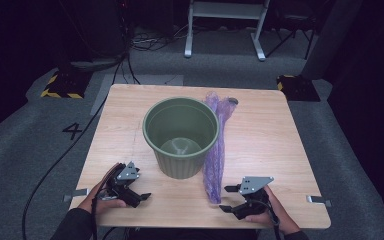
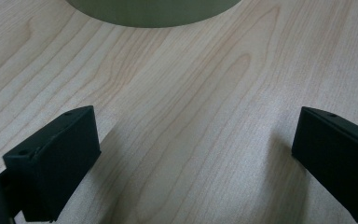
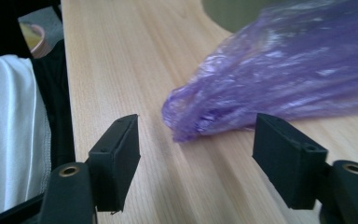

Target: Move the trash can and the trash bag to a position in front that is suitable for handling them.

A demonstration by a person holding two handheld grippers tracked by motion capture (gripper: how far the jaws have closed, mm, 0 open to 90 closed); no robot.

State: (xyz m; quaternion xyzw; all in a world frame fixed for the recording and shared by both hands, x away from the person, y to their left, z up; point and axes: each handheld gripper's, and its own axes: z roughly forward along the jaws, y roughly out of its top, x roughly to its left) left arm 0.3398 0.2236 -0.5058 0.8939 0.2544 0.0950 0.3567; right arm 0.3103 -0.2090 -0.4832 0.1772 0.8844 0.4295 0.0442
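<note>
At the near left of the table (image 1: 260, 150), the left gripper (image 1: 142, 196) rests low with its jaws spread wide and nothing between them; in its own view bare wood lies ahead and the pot's base sits just beyond. The green pot (image 1: 181, 136) stands upright at the table's middle, empty. Touching its right side lies the purple bag (image 1: 216, 150), a long crumpled strip running from the far edge to the near right. The right gripper (image 1: 226, 199) waits just off the bag's near tip, jaws wide apart and holding nothing; its own view puts that tip (image 3: 186, 126) slightly beyond the gap, not yet inside it. The likeliest work is lining the pot with the bag. The thin film looks slippery and flat on the wood, so a closing pinch may slide off it or catch only one layer. Dragging the bag could nudge the light pot sideways or tip it, since the left gripper is not steadying it.
</note>
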